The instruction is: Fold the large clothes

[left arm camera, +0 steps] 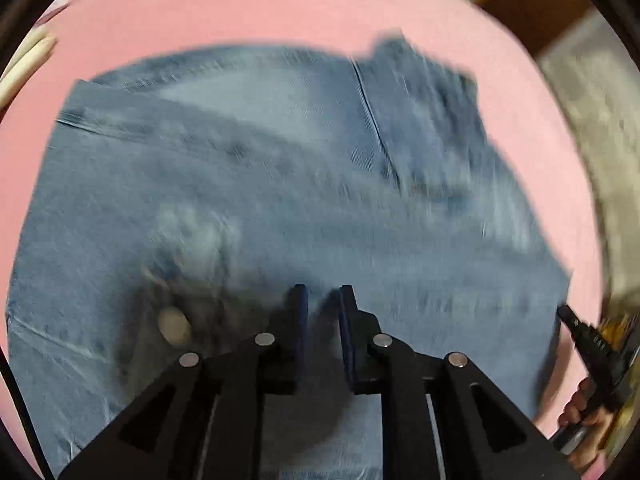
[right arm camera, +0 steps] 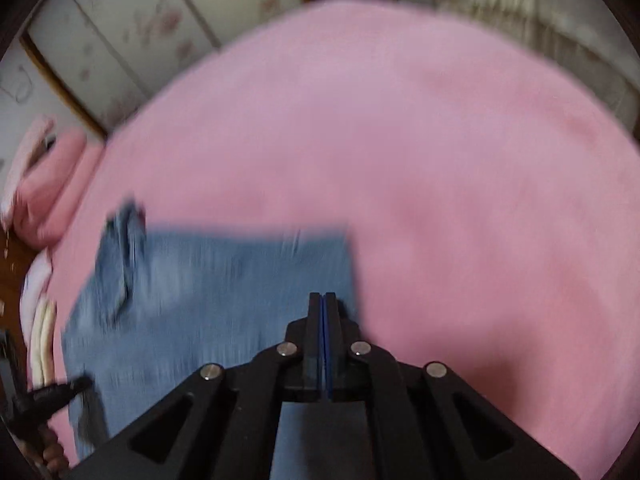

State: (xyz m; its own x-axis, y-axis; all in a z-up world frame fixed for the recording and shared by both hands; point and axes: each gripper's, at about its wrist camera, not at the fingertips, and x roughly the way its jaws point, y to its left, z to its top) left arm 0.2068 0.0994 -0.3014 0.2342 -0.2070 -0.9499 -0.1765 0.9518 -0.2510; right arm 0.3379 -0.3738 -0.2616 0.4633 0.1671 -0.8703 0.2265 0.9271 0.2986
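Note:
Blue jeans (left arm camera: 280, 184) lie folded on a pink bed sheet (left arm camera: 248, 4). In the left wrist view my left gripper (left arm camera: 323, 300) hangs just above the denim, jaws a small gap apart with nothing between them. In the right wrist view the jeans (right arm camera: 208, 280) lie to the left, and my right gripper (right arm camera: 324, 300) is above their right edge, jaws pressed together and empty. The right gripper also shows at the right edge of the left wrist view (left arm camera: 588, 336); the left gripper shows at the left edge of the right wrist view (right arm camera: 56, 392). Both views are motion-blurred.
Pink sheet (right arm camera: 460, 200) spreads wide to the right of the jeans. A pink pillow (right arm camera: 48, 184) lies at the bed's far left. A wooden-framed wall with floral panels (right arm camera: 140, 28) stands beyond the bed. A wooden piece of furniture (left arm camera: 532, 4) stands past the far corner.

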